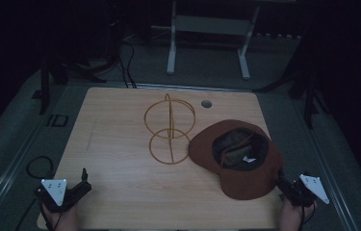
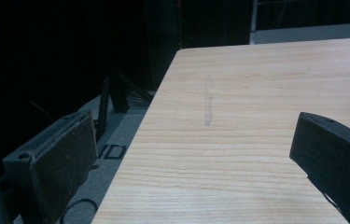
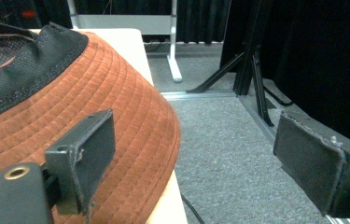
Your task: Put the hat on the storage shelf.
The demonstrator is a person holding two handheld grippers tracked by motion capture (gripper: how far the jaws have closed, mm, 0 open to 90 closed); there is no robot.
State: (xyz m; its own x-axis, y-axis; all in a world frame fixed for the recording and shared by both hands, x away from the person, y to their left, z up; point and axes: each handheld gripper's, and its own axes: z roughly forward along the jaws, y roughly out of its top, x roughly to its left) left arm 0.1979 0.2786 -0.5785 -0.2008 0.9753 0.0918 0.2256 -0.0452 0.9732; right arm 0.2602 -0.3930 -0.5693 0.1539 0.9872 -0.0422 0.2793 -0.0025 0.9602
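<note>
Two tools are waiting at the near edge of the wooden surface, each in one of the person's hands. The right tool is sitting just beside the near rim of the rust-brown hat, which is lying crown-down with its dark lining facing up. From the right tool's own camera, the jaws are standing wide apart and gripping nothing, one pad hovering over the hat's stitched brim and the other hanging past the surface's edge, over the grey floor. The hat is therefore lying forward and to the left of that tool, and the right hand is plainly the nearer one; the coming grasp is likely turning on that brim edge sliding between the pads. The left tool is resting well apart from the hat at the near left corner, its jaws also spread and empty above bare wood. Farther back, a gold wire stand is rising beside the hat, its base ring near the brim; contact there is hard to judge. Dim light is swallowing the hat's interior, and a pale tag inside is unreadable.
</note>
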